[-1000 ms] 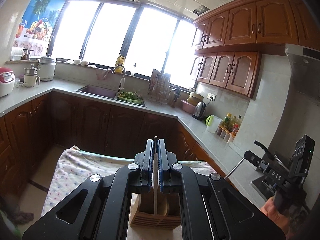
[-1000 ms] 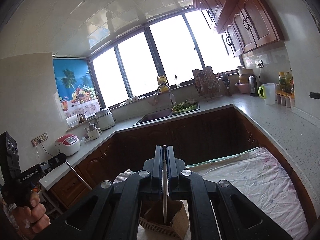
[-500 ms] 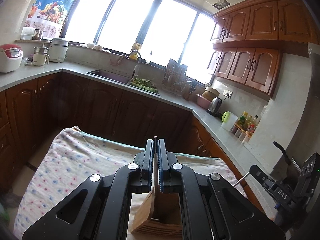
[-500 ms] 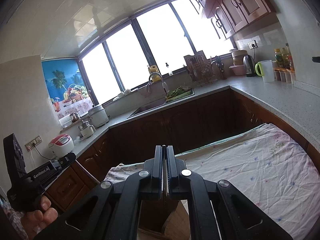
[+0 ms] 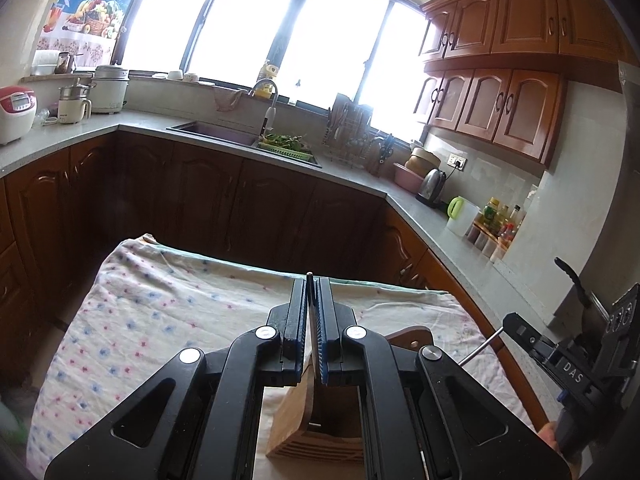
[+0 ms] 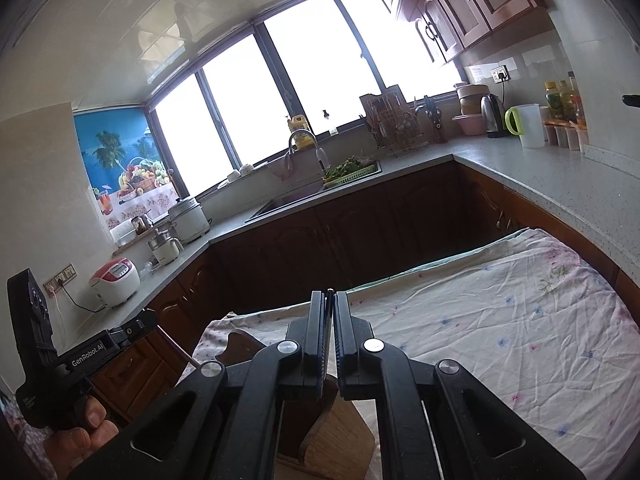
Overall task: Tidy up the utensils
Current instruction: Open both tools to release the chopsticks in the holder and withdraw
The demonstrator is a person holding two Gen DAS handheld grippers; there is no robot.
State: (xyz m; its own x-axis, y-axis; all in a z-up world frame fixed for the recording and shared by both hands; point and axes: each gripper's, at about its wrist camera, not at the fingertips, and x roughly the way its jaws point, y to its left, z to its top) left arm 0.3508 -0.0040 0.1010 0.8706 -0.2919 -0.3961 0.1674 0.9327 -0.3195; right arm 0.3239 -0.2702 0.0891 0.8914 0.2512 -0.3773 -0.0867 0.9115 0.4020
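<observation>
Both grippers have come down over the last second: the wooden holder (image 5: 320,412), which sat small and well below the fingers, now fills the gap just under them in both wrist views, and the kitchen backdrop has slid upward.

The left gripper (image 5: 314,320) has its fingers clamped on a thin utensil (image 5: 311,332), seen edge-on; its dark tip pokes out at 12 o'clock past the fingertips and its lower end runs down toward the holder's open top at 6 o'clock. What kind of utensil it is cannot be told.

The right gripper (image 6: 330,332) is likewise pinched on a slim utensil (image 6: 329,320), with the holder's (image 6: 320,436) curved wooden side directly below at 6 o'clock. From the left view, the right gripper (image 5: 516,326) sits at 3 o'clock with a metal rod (image 5: 480,347) sticking out of it toward the holder.

The holder stands on a surface under a flowered cloth (image 5: 160,304).

The drop probably means both utensils are at, or just entering, the holder's compartment. Whether their ends have reached the bottom is hidden by the fingers. Letting go would likely come next, once each piece is seated.
</observation>
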